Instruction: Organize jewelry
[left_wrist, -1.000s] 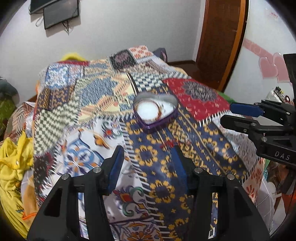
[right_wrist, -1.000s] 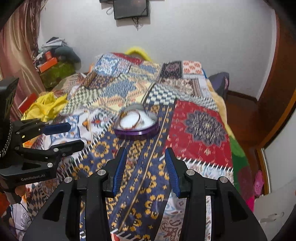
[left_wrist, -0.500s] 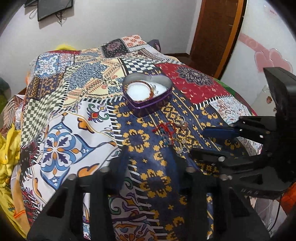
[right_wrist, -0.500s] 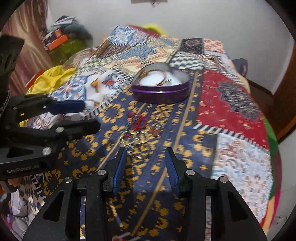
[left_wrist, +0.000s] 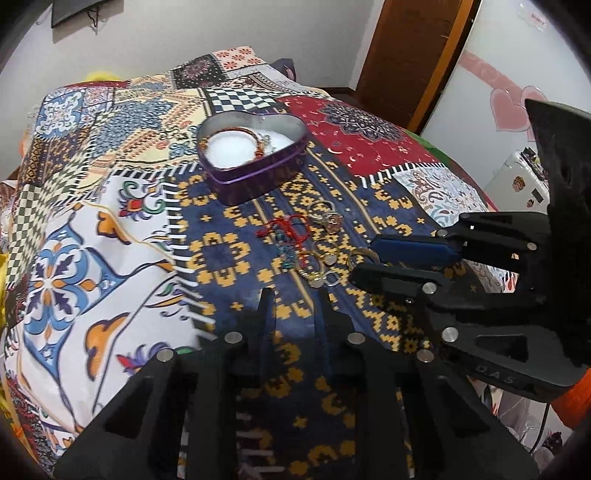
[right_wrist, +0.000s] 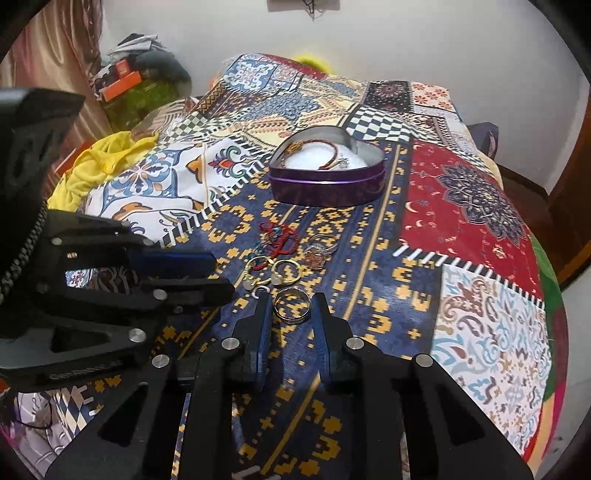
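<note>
Patchwork patterned bedspread (right_wrist: 461, 206) under purple heart-shaped tin (right_wrist: 327, 184) holding red cord bracelet (right_wrist: 314, 153) on white padding. Loose jewelry pile (right_wrist: 280, 254) lies nearby. Right gripper (right_wrist: 290, 308) jaws narrow, flanking gold ring (right_wrist: 291, 305). Left gripper (left_wrist: 293, 306) jaws narrow, empty.

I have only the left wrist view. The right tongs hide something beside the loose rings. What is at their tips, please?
Observer: A gold band ring lies flat on the bedspread, between the tips of the right tongs.
Operator: Are they shut on it?
Observer: No, they are open. As far as I can see, neither pad presses the ring.
Operator: Does it touch other jewelry?
Observer: It seems not. It lies apart from the gold hoops, on the side nearer the tongs.
</note>
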